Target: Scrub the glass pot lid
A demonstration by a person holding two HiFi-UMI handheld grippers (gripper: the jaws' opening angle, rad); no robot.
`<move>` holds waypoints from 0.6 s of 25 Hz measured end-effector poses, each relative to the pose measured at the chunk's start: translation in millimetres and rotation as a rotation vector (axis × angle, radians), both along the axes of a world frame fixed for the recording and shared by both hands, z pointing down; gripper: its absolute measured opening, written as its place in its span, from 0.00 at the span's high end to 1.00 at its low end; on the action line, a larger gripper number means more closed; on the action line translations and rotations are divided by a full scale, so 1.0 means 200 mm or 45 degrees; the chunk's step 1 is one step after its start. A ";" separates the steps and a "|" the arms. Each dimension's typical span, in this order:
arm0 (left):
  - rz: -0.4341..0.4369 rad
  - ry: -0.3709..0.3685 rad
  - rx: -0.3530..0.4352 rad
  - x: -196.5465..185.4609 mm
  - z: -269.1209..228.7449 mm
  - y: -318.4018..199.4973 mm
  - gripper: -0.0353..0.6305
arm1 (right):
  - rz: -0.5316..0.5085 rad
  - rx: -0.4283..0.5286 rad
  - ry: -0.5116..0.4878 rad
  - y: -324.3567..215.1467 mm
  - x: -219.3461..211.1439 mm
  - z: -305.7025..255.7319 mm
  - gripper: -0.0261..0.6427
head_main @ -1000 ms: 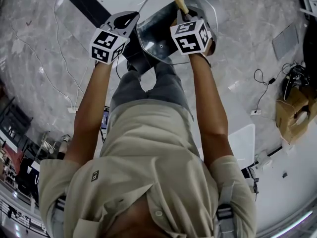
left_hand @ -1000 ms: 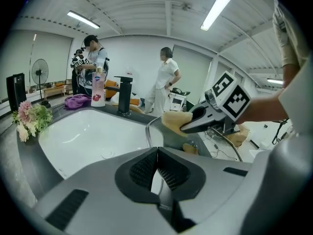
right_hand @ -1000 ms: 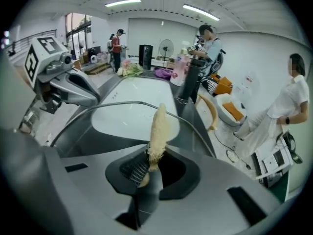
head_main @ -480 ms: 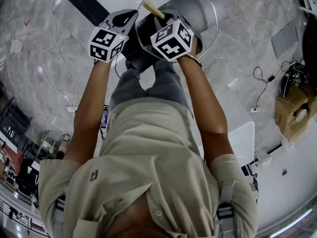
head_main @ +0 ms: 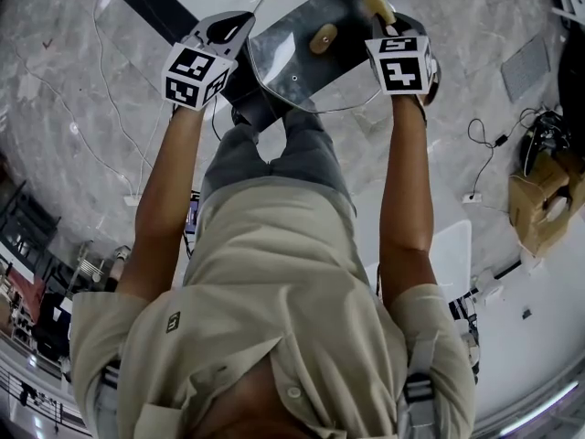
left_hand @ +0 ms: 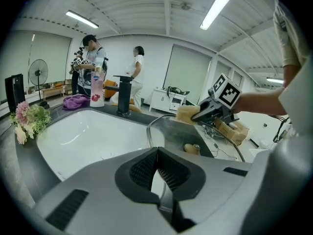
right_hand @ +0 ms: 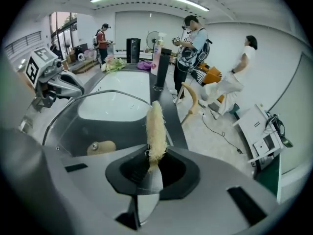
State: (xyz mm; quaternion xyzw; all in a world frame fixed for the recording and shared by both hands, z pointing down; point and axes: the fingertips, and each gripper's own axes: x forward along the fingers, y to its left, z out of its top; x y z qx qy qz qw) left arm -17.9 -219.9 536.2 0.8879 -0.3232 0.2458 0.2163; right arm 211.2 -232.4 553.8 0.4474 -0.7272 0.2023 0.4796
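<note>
The lid (head_main: 292,71) sits between the two grippers. Its rim is clamped in the jaws of the left gripper (left_hand: 157,173), and the lid extends ahead and to the right of that gripper. The right gripper (right_hand: 149,165) sits at the opposite rim, with the sponge (right_hand: 155,126) pinched in its jaws and projecting forward. The knob (right_hand: 100,147) lies left of the right gripper. The sink (left_hand: 83,136) lies ahead-left of the left gripper, below the lid. The tap (left_hand: 122,94) stands behind the sink, and the bottle (left_hand: 97,89) stands left of the tap.
</note>
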 end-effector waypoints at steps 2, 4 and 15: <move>0.001 -0.002 0.000 0.01 0.00 0.00 0.92 | 0.021 0.004 0.011 0.00 0.06 -0.01 0.88; 0.001 -0.004 0.000 0.01 0.00 -0.01 0.92 | 0.024 0.005 0.013 0.00 0.08 -0.01 0.88; -0.006 0.002 0.001 0.00 -0.01 -0.01 0.92 | 0.020 0.006 0.007 0.01 0.05 -0.01 0.89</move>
